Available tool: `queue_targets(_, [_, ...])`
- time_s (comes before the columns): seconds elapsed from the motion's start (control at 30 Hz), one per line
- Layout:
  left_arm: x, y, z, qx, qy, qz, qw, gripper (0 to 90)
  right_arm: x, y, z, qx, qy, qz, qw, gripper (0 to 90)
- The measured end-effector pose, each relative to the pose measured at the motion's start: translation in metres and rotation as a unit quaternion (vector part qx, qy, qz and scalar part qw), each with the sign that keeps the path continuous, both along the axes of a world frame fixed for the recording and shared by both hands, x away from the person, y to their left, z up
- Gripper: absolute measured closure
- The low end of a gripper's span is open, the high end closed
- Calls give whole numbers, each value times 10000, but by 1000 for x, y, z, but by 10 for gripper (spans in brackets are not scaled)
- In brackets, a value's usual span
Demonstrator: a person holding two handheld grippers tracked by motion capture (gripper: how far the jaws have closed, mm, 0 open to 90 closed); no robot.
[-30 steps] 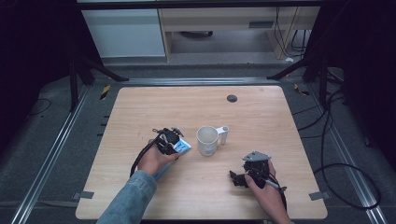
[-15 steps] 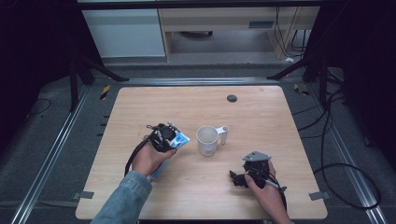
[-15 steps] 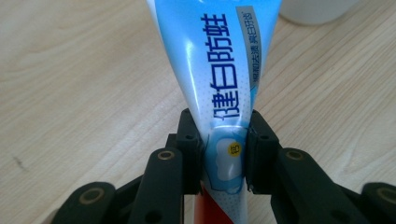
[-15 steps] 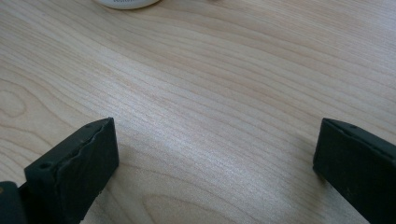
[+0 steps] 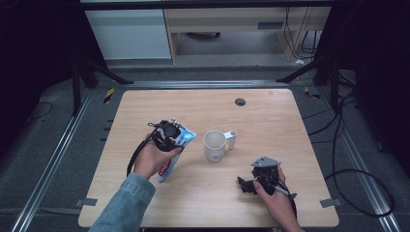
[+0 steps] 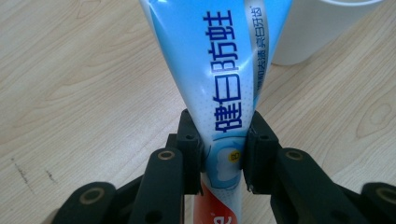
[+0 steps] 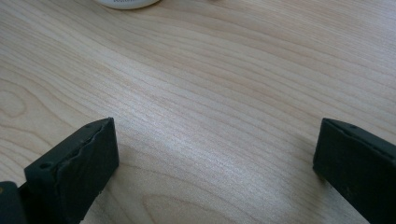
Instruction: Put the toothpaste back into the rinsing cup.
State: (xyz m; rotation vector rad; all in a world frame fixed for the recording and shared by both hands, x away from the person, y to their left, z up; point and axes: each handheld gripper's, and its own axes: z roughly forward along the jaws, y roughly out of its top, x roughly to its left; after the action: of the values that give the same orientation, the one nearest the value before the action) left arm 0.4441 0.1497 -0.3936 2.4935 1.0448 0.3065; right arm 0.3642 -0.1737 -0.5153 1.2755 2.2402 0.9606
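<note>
The step in hand looks like carrying a toothpaste tube (image 5: pixel 175 152) toward the white mug (image 5: pixel 215 145): the left claw (image 6: pixel 223 154) is clenched on the tube's flattened body, its two black jaws pinching the glossy blue-and-white plastic just above the red band. In the high view the tube lies slantwise in the left claw (image 5: pixel 169 135), its broad crimped end nearest the mug, which stands just at the tube's 3 o'clock with its handle turned away toward 2 o'clock. The right claw (image 7: pixel 215 163) is released, jaws wide apart over bare pale wood-grain desk (image 5: pixel 270 116), resting at the mug's 5 o'clock. The next move probably calls for tipping the soft, pliable tube upright and lowering it into the smooth, cylindrical ceramic mug without knocking the rim.
</note>
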Motion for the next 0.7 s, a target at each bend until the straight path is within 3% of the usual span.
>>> queue_targets(0.33, [2,-3,8,-3,-89,-28,10000,714,0,0,0,-4,-4,3,10000,4])
queue_targets(0.7, [2,-6,32,-118,-383,-15,9992,716,0,0,0,-8,-5,2,10000,4])
